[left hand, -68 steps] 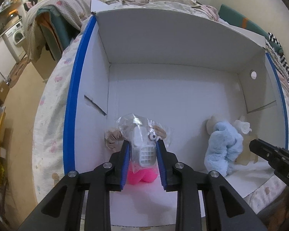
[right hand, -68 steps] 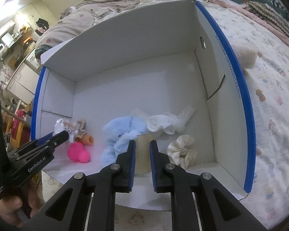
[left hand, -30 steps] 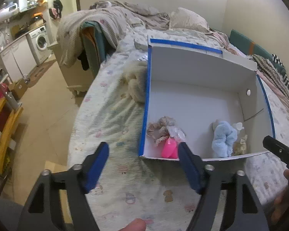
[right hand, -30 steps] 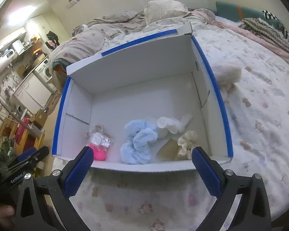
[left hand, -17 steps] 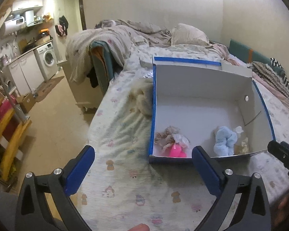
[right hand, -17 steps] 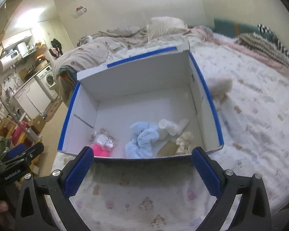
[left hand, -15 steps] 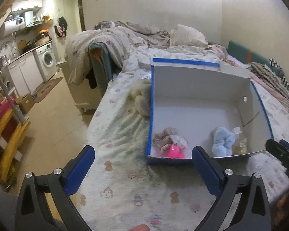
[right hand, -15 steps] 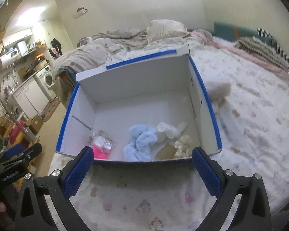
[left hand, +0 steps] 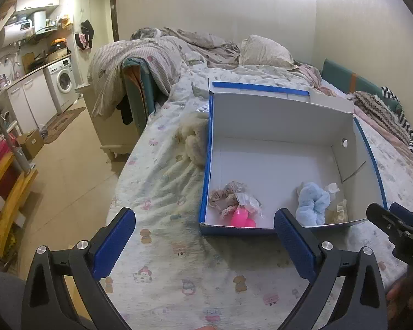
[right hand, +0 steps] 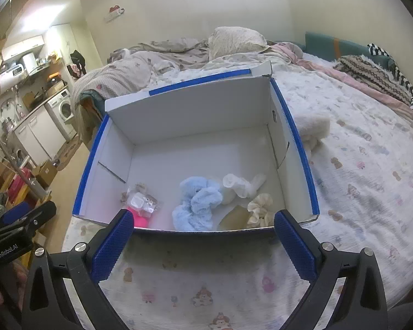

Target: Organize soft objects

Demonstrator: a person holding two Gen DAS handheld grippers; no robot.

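A white box with blue edges lies open on the bed. Inside at its near wall lie a pink toy with a clear bag and beige scrunchie, a light blue fluffy piece, a white cloth and a cream scrunchie. My left gripper is open and empty, held back above the bed before the box. My right gripper is open and empty, also before the box.
A cream fluffy item lies on the bed left of the box; another lies to its right. Rumpled bedding and a pillow lie behind. The bed edge drops to the floor at left, with cabinets and a washing machine.
Both grippers let go of the items in the box, opened wide and pulled back and up away from the box. In the last half second they moved only slightly.
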